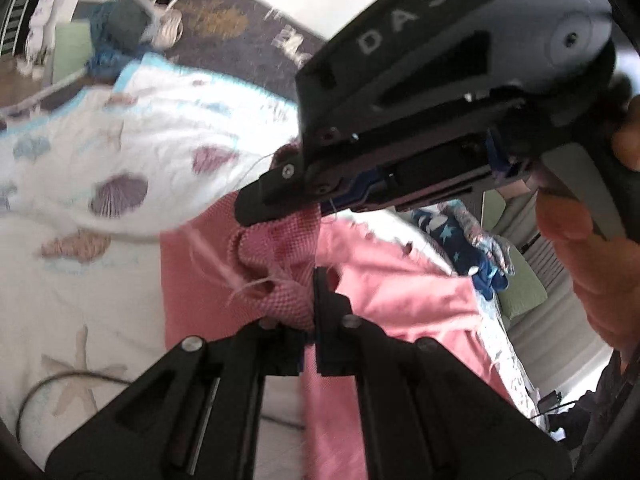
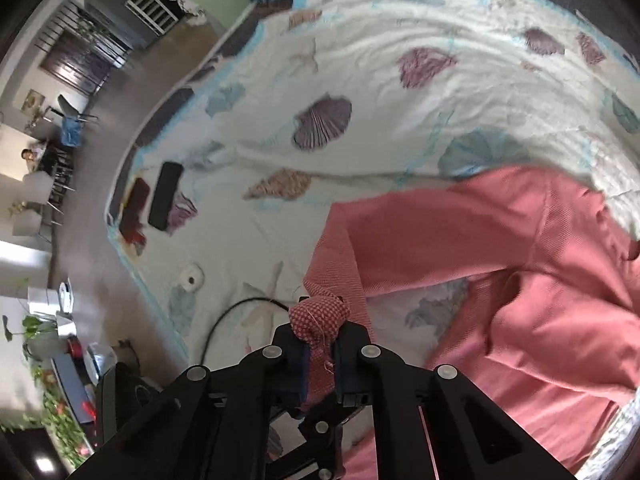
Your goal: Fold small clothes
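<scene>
The left claw (image 1: 308, 320) is clamped tight on a bunched edge of the pink woven cotton garment (image 1: 400, 300), the frayed fabric puckering up between its black fingers (image 1: 326, 300). Directly above it in the left wrist view, the right claw (image 1: 256, 208) reaches in from the upper right, its tip touching the same raised fold; a person's hand (image 1: 592, 240) grips its handle at the right edge. In the right wrist view the right claw (image 2: 318, 344) is pinched closed on a knob of the pink cloth. The rest of the garment (image 2: 500, 280) spreads rightward, rumpled, over the white seashell-print bedspread (image 2: 360, 100). Farther left on the bed lie a black rectangular case (image 2: 165, 196), a thin black cable (image 2: 228, 316) and a small white roll of tape (image 2: 192, 278).
</scene>
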The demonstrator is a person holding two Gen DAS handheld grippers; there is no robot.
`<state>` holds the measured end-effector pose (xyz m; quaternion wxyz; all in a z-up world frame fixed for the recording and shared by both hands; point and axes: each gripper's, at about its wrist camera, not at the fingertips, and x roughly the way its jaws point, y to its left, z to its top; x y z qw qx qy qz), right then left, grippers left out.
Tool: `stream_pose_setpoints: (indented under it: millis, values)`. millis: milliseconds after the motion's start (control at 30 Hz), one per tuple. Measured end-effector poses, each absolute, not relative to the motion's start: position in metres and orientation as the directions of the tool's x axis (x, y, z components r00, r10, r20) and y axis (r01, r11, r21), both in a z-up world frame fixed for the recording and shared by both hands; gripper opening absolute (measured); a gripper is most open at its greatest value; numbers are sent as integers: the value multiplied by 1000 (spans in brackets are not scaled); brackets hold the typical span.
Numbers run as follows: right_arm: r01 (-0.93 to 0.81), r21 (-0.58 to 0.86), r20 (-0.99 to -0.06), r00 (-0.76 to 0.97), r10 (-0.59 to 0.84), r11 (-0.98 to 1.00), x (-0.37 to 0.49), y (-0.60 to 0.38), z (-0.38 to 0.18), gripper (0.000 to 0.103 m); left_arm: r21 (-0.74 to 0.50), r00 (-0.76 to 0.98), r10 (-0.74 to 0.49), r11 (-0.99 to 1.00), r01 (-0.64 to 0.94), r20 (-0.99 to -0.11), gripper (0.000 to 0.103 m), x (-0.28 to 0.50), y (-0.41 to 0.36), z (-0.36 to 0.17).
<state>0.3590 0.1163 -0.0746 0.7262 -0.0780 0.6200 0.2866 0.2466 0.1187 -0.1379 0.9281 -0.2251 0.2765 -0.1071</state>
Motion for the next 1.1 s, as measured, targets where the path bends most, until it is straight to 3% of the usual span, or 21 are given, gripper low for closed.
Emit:
stream_pose_setpoints:
  millis: [133,333,533,833,1100]
  values:
    - [-537,234,-922,143,361,811,352,96,-23,7,-432,868,-304,894,117,-393,3,242,94,-89]
    - [-521,220,-889,242,390,825,340,41,40,7,-279,904,-206,955,102,-375,4,240,33,-30]
    - [-453,226,-869,306,389,862,334,-25,77,7,-283,905,-246,947,150,-346,4,235,-28,-5]
    - [-327,226,-871,353,341,918,341,-120,83,7,-302,859,-352,921,246,-373,3,247,-100,0]
    - [-245,289,-873,330,360,926,369,-184,52,7,-306,813,-379,916,261,-442,3,278,-150,-20]
